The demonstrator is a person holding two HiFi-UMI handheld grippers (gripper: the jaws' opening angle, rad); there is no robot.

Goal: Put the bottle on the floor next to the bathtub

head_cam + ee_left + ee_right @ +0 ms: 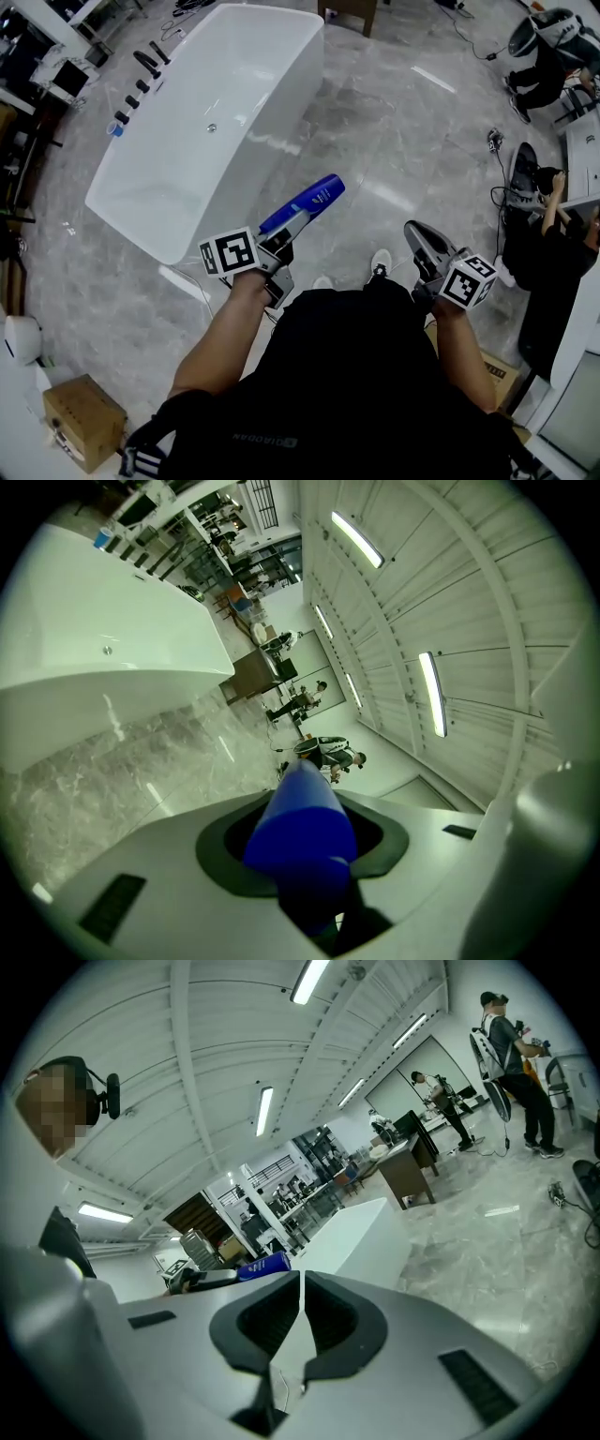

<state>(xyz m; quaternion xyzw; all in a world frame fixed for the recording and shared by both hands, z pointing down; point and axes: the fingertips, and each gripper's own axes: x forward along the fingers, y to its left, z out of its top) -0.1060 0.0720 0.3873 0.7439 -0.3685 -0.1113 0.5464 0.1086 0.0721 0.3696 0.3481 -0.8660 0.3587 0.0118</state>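
In the head view, the left gripper [286,230] holds a blue bottle [305,204] in the air. The bottle slants up and away from the person, above the grey marble floor [394,122] just beside the near corner of the white bathtub [234,75]. The right gripper [424,246] hangs well apart to the right, carrying nothing. A cardboard box [82,420] stands on the floor at the lower left. In the left gripper view, the jaws are clamped on the bottle [302,836], whose blue body points straight out along them, with the tub's outer wall [103,639] to the left and the floor below it. In the right gripper view, the jaws are pressed together with nothing between them. Beyond them, the bottle's end [265,1266] shows at the left and the bathtub [361,1232] stands farther off.
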